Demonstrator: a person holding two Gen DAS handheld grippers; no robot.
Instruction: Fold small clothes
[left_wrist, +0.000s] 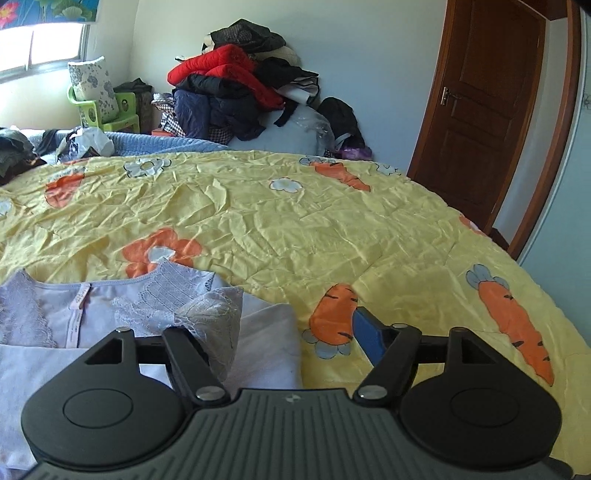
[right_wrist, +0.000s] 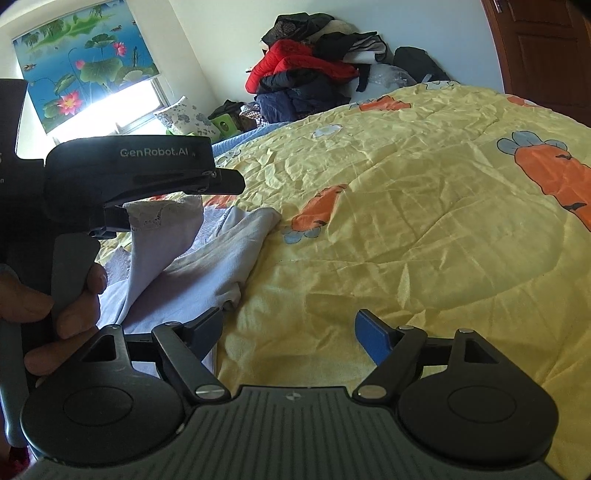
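A lavender garment (left_wrist: 92, 314) with lace trim lies at the near left of the yellow carrot-print bedspread (left_wrist: 295, 221). My left gripper (left_wrist: 288, 332) stands open above its right edge. A lace flap (left_wrist: 210, 310) drapes over its left finger, and the blue right pad (left_wrist: 365, 339) is bare. In the right wrist view the garment (right_wrist: 207, 266) hangs partly lifted from the left gripper (right_wrist: 225, 184), which a hand (right_wrist: 66, 295) holds. My right gripper (right_wrist: 291, 336) is open over bare bedspread (right_wrist: 406, 240), its left finger beside the garment's near corner.
A heap of jackets and dark clothes (left_wrist: 236, 85) is piled against the far wall. A brown wooden door (left_wrist: 487, 110) stands at the right, past the bed's edge. A green chair with a patterned pillow (left_wrist: 107, 107) sits under the window.
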